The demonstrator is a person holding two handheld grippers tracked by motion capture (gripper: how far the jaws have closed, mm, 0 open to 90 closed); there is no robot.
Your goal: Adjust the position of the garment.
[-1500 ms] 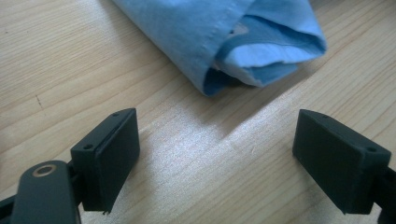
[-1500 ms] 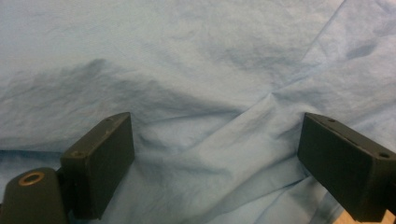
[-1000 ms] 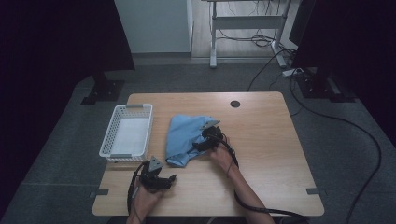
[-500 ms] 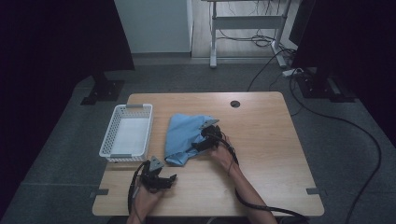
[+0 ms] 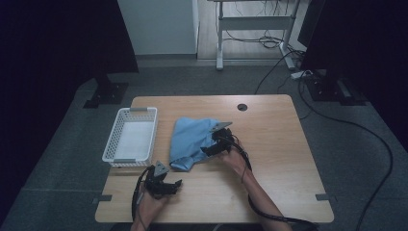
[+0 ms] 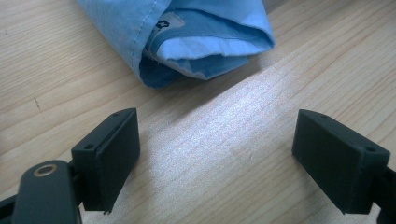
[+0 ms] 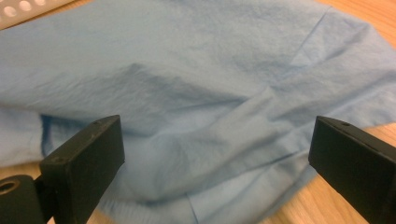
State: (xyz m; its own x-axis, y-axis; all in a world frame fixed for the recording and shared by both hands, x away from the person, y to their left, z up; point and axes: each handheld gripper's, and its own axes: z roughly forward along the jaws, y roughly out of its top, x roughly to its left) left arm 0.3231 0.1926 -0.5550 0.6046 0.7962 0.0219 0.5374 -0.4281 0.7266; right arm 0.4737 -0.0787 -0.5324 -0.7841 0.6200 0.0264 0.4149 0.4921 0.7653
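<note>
Just beneath right hand-held gripper (image 7: 217, 154), blue cloth (image 7: 196, 84)

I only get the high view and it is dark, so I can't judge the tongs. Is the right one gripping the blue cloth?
Observer: No. In the right gripper view the right tongs stand wide open over the blue cloth, pads clear of the fabric.
Operator: And the left tongs?
Observer: The left tongs are open too, with bare wooden table between the pads; the cloth's folded end lies just ahead of them, untouched.
Operator: What does that folded end look like?
Observer: Several layers are tucked together, with a stitched hem and a small printed label showing inside the fold.
</note>
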